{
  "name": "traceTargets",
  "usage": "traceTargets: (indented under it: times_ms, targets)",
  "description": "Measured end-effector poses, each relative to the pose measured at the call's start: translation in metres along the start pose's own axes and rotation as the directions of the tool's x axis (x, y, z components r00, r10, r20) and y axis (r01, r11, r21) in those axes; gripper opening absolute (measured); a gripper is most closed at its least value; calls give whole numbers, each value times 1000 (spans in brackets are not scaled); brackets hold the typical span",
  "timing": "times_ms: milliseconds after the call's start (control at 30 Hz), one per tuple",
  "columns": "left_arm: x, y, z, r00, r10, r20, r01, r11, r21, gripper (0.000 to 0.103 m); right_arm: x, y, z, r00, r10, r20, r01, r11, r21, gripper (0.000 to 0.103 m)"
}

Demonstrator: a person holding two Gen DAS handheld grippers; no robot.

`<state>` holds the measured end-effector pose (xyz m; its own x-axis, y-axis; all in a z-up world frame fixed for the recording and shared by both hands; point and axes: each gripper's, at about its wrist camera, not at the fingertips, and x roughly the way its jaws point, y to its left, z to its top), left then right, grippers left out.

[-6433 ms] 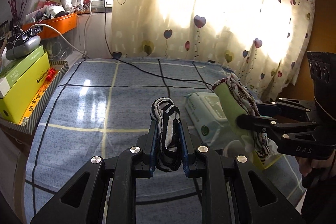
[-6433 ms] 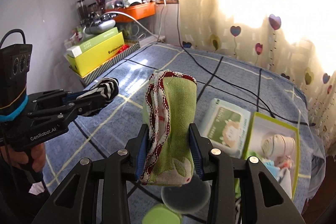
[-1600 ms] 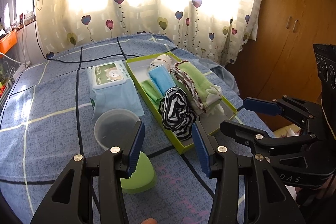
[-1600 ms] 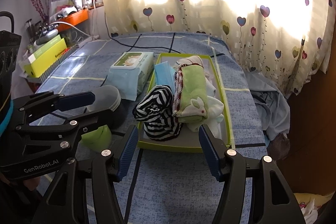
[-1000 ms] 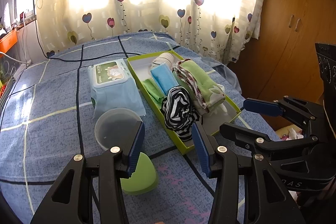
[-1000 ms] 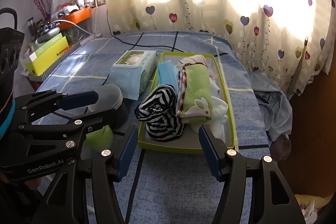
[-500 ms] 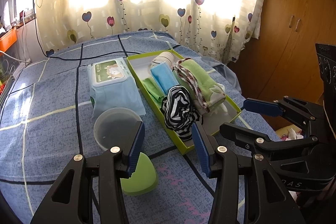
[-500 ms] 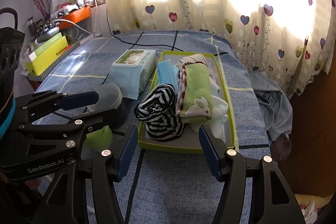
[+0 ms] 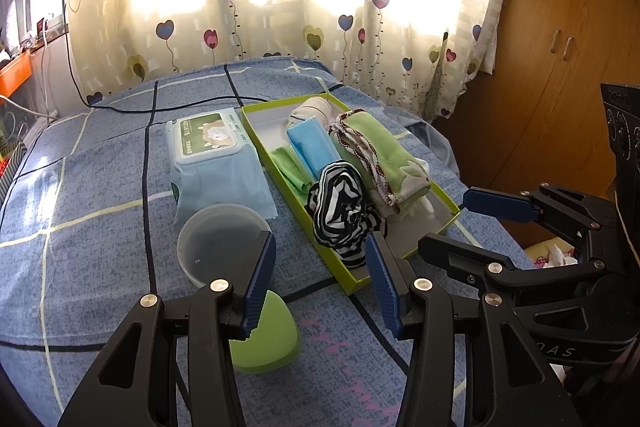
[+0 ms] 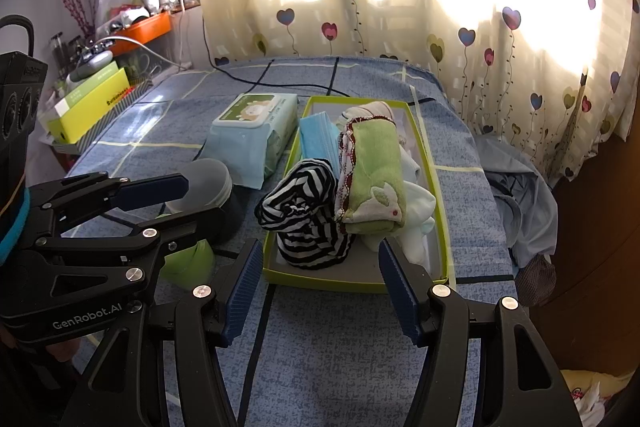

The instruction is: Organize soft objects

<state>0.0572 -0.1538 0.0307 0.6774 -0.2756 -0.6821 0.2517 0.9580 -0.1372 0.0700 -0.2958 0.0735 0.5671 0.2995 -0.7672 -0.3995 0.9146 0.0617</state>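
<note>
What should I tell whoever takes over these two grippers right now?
Left gripper: open, empty, held short of the tray.
Right gripper: open, empty, held short of the tray.
Striped roll and green towel roll lie side by side in the green tray, with the blue cloth behind.
Done: both rolls placed.
Left: no loose soft item visible on the bed; check before finishing.

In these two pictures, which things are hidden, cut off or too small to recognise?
- Green lid: left wrist view, partly behind the left gripper fingers; right wrist view, behind the left gripper body.
- Tray floor: both views, covered by the striped roll, the green towel and white cloth.
- Orange shelf items: right wrist view, too small.
- Floor items at the lower right: cut off by the edge.
</note>
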Motion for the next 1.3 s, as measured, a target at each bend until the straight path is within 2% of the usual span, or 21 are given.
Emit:
traceTargets:
  times_ms: [1300]
  targets:
    - [3, 0, -1, 1000, -6, -6, 6, 1000, 0, 48, 0, -1, 1, 1000, -1, -1, 1, 1000, 0, 60]
